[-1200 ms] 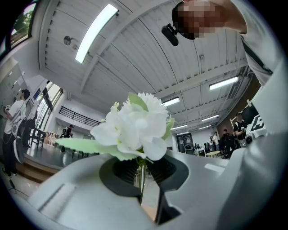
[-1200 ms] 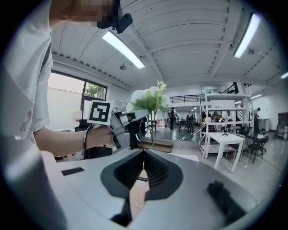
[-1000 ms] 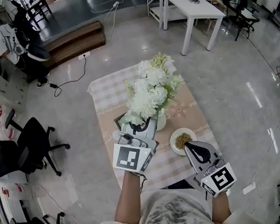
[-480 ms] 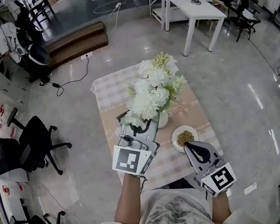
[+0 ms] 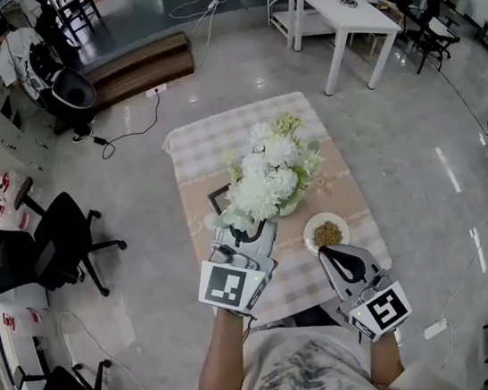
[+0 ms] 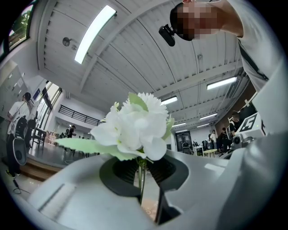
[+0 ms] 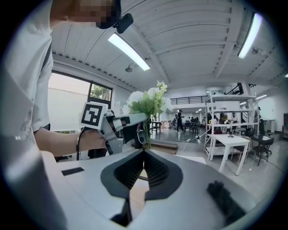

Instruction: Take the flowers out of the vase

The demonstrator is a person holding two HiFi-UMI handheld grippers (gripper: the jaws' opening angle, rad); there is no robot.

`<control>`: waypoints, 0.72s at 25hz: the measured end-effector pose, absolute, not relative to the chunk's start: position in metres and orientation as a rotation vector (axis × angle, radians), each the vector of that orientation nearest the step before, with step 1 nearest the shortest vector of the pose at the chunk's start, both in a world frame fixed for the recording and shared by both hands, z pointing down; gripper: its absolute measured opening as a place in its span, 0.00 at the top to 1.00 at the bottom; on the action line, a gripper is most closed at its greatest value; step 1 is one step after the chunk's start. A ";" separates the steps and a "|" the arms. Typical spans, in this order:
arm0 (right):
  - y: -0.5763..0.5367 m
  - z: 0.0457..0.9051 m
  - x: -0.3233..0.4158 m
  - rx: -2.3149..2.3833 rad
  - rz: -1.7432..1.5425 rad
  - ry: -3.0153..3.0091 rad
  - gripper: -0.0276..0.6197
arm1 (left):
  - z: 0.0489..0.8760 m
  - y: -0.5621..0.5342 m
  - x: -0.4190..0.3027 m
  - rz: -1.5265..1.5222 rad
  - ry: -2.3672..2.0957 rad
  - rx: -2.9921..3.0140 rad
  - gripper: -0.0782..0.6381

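The left gripper [image 5: 247,227] sits just left of the bowl [image 5: 308,240] on the checked surface [image 5: 192,147], with its fingers [image 6: 121,168] clenched on the thin green stems of the flowers [image 5: 269,177]. Seen from the left gripper view, the stems run straight up through the narrow slot between the dark ribbed pads, and the white blossoms and a pale green leaf spread just above them. In the head view the bunch stands beyond and left of the bowl, leaning over the gripper's tips. The blossoms hide the vase, so it is not possible to tell whether the stems are clear of it. The bowl holds something brownish, and a dark square frame [image 5: 218,200] lies further left of it, beside the bunch. The right gripper [image 5: 327,253] hangs just on the near side of the bowl, and its fingers [image 7: 155,168] are clenched together on nothing, ribbed pads meeting at the tip. The right gripper view shows the left gripper with its marker cube and the flowers upright in its grasp.
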State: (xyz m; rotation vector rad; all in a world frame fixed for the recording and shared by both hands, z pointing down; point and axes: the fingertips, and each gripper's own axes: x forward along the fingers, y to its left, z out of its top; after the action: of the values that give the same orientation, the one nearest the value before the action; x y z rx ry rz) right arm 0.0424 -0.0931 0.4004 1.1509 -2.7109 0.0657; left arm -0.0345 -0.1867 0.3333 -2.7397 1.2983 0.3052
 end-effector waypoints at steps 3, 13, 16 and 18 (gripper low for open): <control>-0.090 0.398 0.037 1.136 0.058 -2.729 0.93 | 0.338 -0.179 -0.039 0.293 1.310 -2.743 0.81; -0.085 0.390 0.022 1.057 0.042 -2.786 0.93 | 0.353 -0.159 -0.047 0.252 1.365 -2.755 0.81; -0.085 0.389 0.017 1.031 0.040 -2.802 0.93 | 0.359 -0.153 -0.050 0.229 1.390 -2.777 0.81; -0.086 0.389 0.014 1.016 0.041 -2.811 0.93 | 0.363 -0.151 -0.054 0.220 1.400 -2.766 0.81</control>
State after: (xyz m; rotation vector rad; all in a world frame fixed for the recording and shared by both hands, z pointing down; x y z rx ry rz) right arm 0.0144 -0.0863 0.3886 1.0158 -2.8113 0.0407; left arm -0.0535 -0.1507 0.3631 -2.7663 1.3998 0.2199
